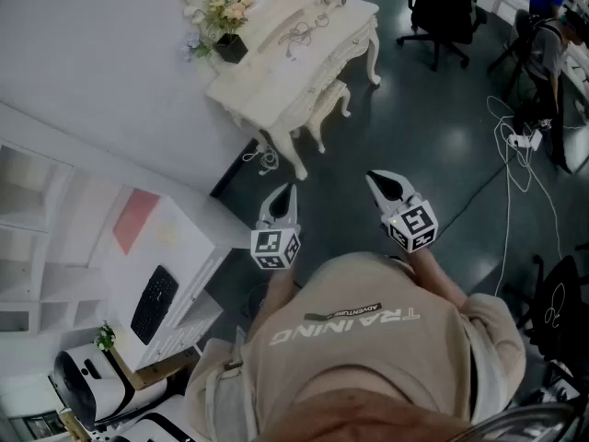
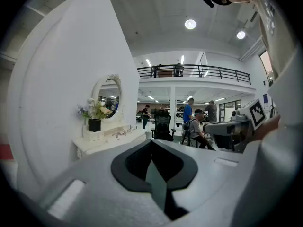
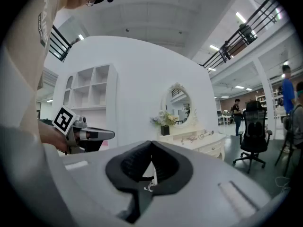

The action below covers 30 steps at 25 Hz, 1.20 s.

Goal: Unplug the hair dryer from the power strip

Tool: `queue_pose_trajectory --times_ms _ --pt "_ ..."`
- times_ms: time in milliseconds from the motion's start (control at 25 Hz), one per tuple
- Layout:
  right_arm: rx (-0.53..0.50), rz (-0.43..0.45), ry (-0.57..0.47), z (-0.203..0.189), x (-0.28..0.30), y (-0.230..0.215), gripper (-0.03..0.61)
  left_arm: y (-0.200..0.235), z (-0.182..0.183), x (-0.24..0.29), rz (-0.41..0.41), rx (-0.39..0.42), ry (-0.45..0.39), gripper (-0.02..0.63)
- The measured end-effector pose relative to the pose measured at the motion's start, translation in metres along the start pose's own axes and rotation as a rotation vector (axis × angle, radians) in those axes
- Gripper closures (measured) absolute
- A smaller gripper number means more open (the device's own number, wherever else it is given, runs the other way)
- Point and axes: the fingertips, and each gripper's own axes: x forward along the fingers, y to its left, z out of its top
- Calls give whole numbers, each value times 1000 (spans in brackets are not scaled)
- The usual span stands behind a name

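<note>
Dark glossy floor (image 1: 433,127) is stretching before an ornate cream-white desk (image 1: 276,81); left tool (image 1: 289,190) and right tool (image 1: 375,179) are hovering, jaws together, empty. No hair dryer is showing; its rigid plug, not limp cord, is probably the hold.

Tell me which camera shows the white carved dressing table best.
The head view: the white carved dressing table shows almost whole from above, top, curved legs and all. Both gripper views show it small and side-on, its legs hidden.

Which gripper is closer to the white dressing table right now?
Left. The left gripper points at the near corner leg of the dressing table, just short of it; the right gripper is further right, away from that leg.
</note>
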Motion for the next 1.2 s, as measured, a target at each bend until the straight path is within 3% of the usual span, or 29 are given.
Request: queue_pose_trajectory --times_ms 400,920,1040,1200 --pt "29 -46 9 -7 24 11 575 19 -12 3 -72 0 53 607" --pt "57 -96 85 -49 37 21 575 34 -54 10 -153 -30 91 607" --pt "65 -71 99 -52 41 14 575 32 -67 18 -144 -68 122 607" --pt "30 -23 87 -43 57 -17 575 24 -62 47 -135 -44 126 607"
